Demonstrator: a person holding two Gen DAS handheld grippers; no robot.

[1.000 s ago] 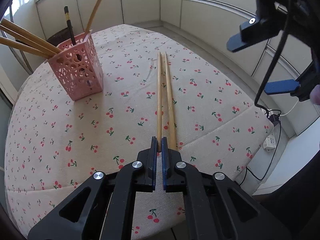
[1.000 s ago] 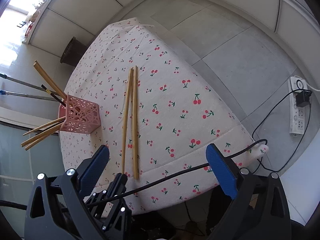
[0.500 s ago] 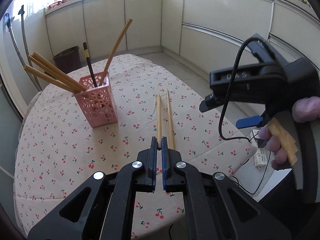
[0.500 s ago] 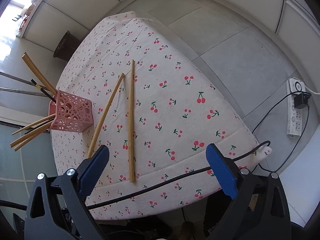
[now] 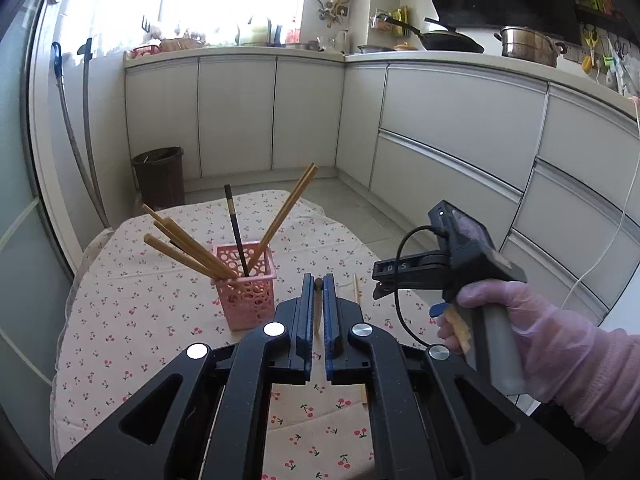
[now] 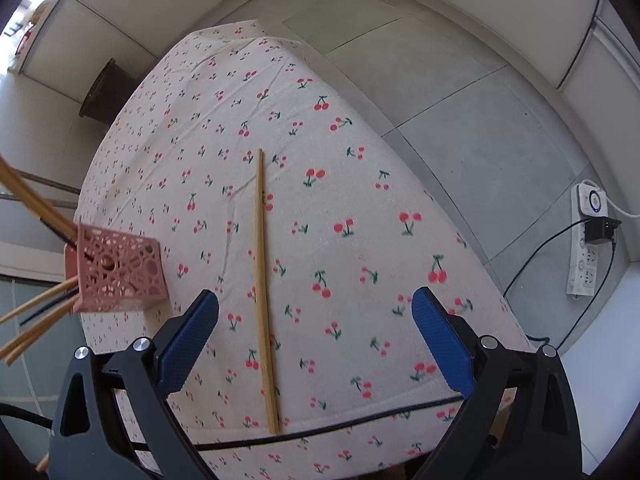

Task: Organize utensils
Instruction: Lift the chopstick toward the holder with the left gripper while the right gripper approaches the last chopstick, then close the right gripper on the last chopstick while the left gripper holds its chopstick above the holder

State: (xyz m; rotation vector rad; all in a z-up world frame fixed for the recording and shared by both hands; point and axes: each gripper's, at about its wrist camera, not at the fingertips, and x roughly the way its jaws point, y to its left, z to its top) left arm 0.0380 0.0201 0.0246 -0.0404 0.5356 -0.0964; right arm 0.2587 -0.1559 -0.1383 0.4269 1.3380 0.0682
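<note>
My left gripper is shut on a wooden chopstick, lifted end-on above the table. A pink perforated holder with several chopsticks stands just left of it; the holder also shows in the right wrist view. A second wooden chopstick lies flat on the cherry-print tablecloth; its far end shows in the left wrist view. My right gripper is open and empty, hovering over the near half of that chopstick. It shows in the left wrist view, held in a gloved hand.
The table's near and right edges drop to a tiled floor with a power strip and cable. A dark bin stands beyond the table. Kitchen cabinets line the back and right.
My left gripper has lifted one chopstick off the table and tilted up. The right gripper has come lower and closer over the chopstick left on the cloth.
</note>
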